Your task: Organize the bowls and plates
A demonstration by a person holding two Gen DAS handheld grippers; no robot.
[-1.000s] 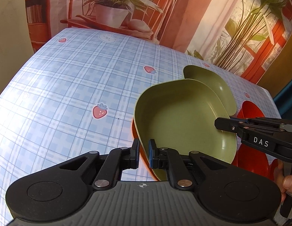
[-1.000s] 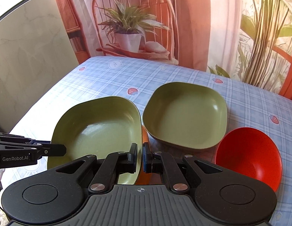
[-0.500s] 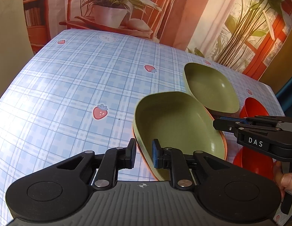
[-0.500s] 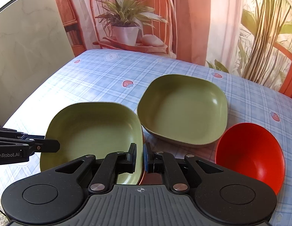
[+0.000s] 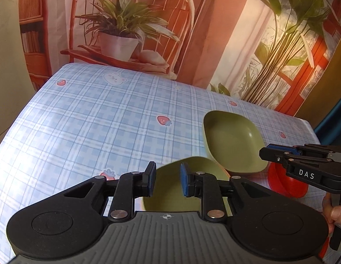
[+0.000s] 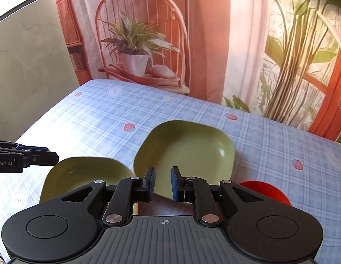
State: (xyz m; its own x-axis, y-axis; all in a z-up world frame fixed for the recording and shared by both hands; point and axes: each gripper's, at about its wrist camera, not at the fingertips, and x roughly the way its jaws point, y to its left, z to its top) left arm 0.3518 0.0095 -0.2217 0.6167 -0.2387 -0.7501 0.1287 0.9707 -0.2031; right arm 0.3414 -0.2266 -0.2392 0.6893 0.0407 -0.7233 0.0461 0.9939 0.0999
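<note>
Two green square plates and a red bowl sit near the table's front edge. The near green plate (image 5: pixel 170 189) (image 6: pixel 82 173) lies just beyond my left gripper (image 5: pixel 167 181), which is open and holds nothing. The far green plate (image 5: pixel 232 143) (image 6: pixel 188 149) lies beyond my right gripper (image 6: pixel 162 183), which is open a little and empty. The red bowl (image 5: pixel 284 187) (image 6: pixel 269 192) sits right of the far plate, partly hidden. The right gripper also shows in the left wrist view (image 5: pixel 267 154), and the left gripper's fingers (image 6: pixel 34 154) show in the right wrist view.
The table has a blue plaid cloth (image 5: pixel 93 121) with strawberry prints, open to the left and back. A printed backdrop with a potted plant (image 5: pixel 119 37) hangs behind the table. A pale wall panel (image 6: pixel 27 77) stands at the left.
Both grippers let go of the near green plate, opened and pulled back and up. The plate came down from its tilt and now lies low near the front edge.
</note>
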